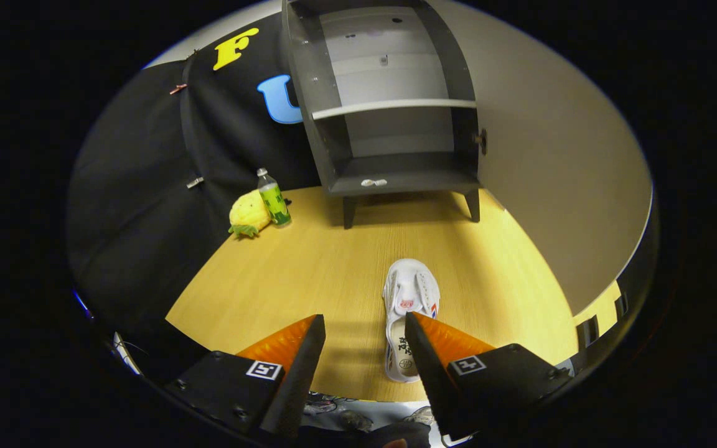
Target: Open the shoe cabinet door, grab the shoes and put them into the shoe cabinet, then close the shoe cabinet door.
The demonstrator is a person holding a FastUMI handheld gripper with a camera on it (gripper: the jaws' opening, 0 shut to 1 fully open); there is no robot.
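A white shoe (pixel 407 311) lies on the wooden floor (pixel 309 267), toe pointing toward the cabinet, its heel partly behind my right finger (pixel 424 358). My gripper (pixel 365 326) is open above the floor, with nothing between its fingers; the shoe sits just ahead of the right finger. Beyond it stands the grey shoe cabinet (pixel 389 106) on short legs, its door (pixel 557 162) swung wide open to the right. One shelf (pixel 393 107) divides the inside, and a small white object (pixel 374 182) lies on the bottom board.
A yellow plush pineapple (pixel 248 214) and a green-labelled bottle (pixel 273 198) stand by the black cloth wall, left of the cabinet. The open door runs along the right side of the floor.
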